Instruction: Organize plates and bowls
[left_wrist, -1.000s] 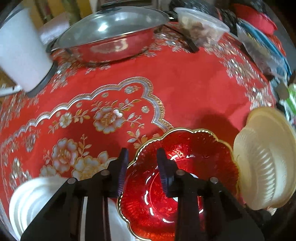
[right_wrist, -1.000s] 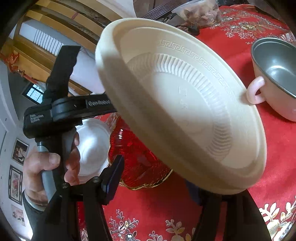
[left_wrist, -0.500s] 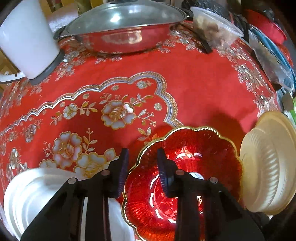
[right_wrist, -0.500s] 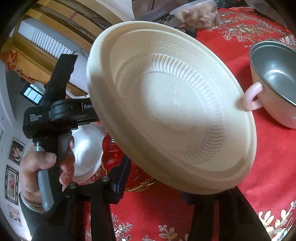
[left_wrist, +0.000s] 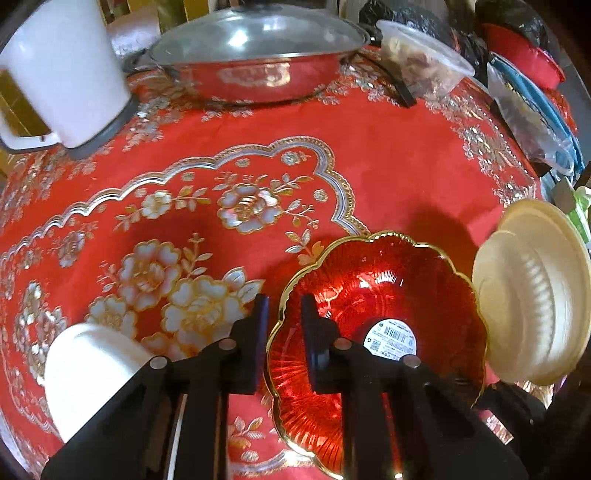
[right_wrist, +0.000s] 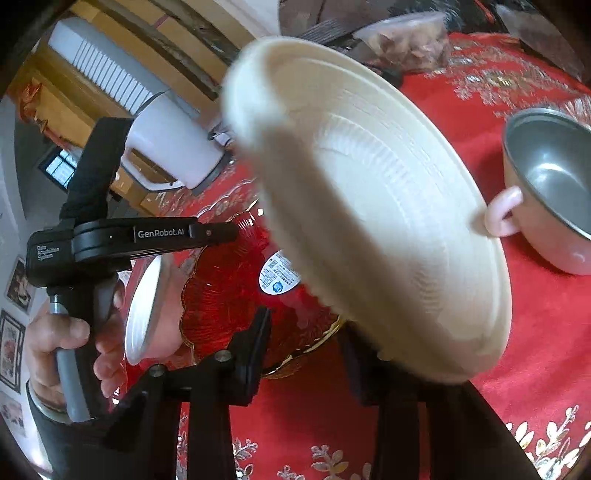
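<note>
A red glass bowl (left_wrist: 373, 295) with a scalloped gold rim and a sticker inside is tilted over the red tablecloth. My left gripper (left_wrist: 282, 306) is shut on its near-left rim. A cream ribbed plate (right_wrist: 369, 206) hangs tilted and blurred in the air with my right gripper (right_wrist: 306, 328) shut on its lower edge; the right finger is hidden behind it. In the left wrist view the cream plate (left_wrist: 532, 295) stands on edge just right of the red bowl. A white bowl (left_wrist: 92, 369) lies left of the left gripper.
At the back stand a steel pan with a glass lid (left_wrist: 258, 62), a white jug (left_wrist: 62, 74) and a plastic food tub (left_wrist: 421, 62). Bags (left_wrist: 528, 110) crowd the right edge. A grey pot with a pink handle (right_wrist: 546, 184) sits right. A hand (right_wrist: 62, 332) grips the left handle.
The red bowl has tilted up in the left gripper, so its sticker now shows. The cream plate has swung right and upward, now blurred. The white bowl shows its side instead of its inside.
</note>
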